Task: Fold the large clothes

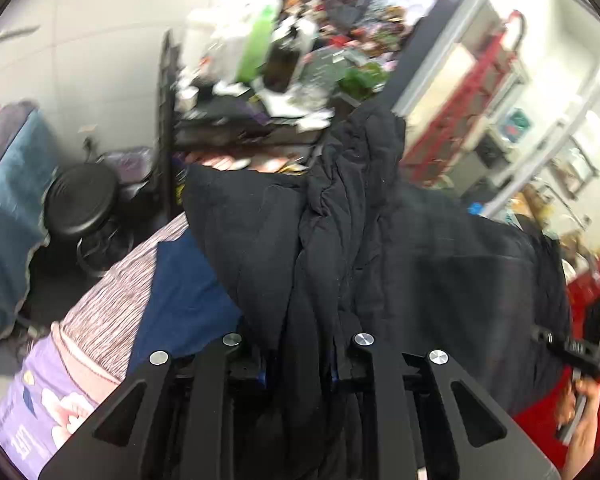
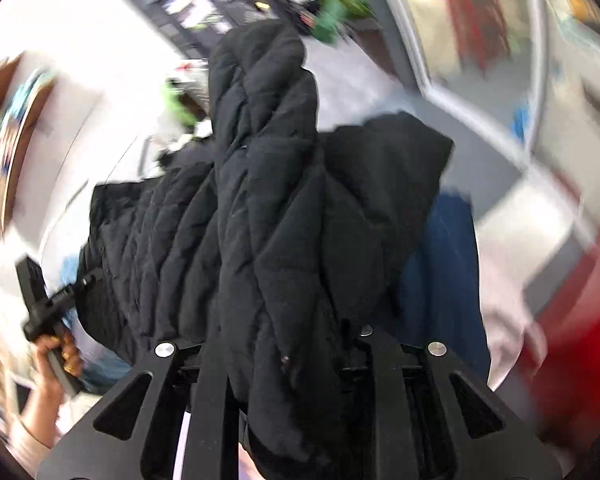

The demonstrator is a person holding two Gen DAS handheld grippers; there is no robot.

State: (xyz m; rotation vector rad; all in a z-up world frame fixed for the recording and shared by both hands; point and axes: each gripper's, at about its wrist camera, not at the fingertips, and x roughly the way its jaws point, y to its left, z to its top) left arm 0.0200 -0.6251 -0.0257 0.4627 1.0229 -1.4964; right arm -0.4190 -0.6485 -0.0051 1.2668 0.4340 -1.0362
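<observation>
A large black quilted jacket point(image 1: 360, 240) hangs bunched between both grippers, over a bed. In the left wrist view my left gripper point(image 1: 296, 344) is shut on a thick fold of it, and the fabric hides the pads. At the right edge of that view a hand holds the right gripper point(image 1: 548, 336) against the jacket's far edge. In the right wrist view the same jacket point(image 2: 260, 200) drapes over my right gripper point(image 2: 288, 340), which is shut on it. The left gripper point(image 2: 94, 278) shows there at the left, gripped by a hand, its tips in the jacket's edge.
A blue cloth point(image 1: 184, 292) and a pink-grey striped fabric point(image 1: 112, 292) lie under the jacket, on floral purple bedding point(image 1: 40, 408). A black stool point(image 1: 80, 204) stands at the left. A cluttered rack point(image 1: 284, 60) stands behind it, and a red surface point(image 1: 588, 292) is at the right.
</observation>
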